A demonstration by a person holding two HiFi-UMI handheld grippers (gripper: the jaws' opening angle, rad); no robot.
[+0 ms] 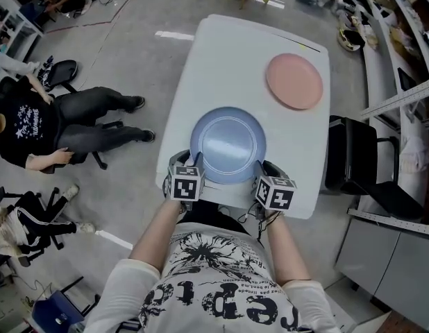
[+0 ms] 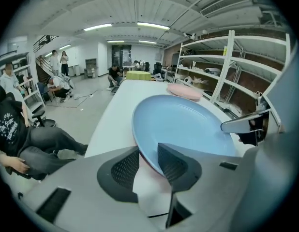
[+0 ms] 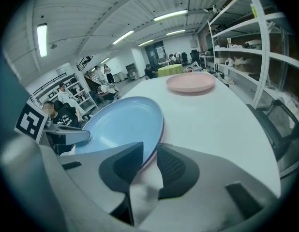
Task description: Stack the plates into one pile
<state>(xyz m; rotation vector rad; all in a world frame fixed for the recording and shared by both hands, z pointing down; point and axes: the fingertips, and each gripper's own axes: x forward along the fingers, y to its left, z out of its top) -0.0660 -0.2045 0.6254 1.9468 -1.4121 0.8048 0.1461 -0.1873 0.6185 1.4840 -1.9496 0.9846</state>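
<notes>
Nearest to the camera was the person's white T-shirt with black print (image 1: 214,269), and both forearms reached forward from it. Largest in the scene was the white rectangular table (image 1: 228,61), which stood on a grey floor. Beside the table, at the right, stood a black office chair (image 1: 360,165). On the near part of the table, close to its front edge, was the round light-blue plate (image 1: 228,144), held from two sides. I could not tell if this plate rested on the table or was a little lifted. The round pink plate (image 1: 293,81) lay flat on the far right part of the table, well apart from the light-blue one. The left tongs (image 2: 148,161) were clenched on the near left rim of the light-blue plate, with one jaw over its upper face and the other under the rim. The right tongs (image 3: 148,159) grasped the near right rim in the same way. A thin reddish edge showed under the blue rim in both gripper views.
</notes>
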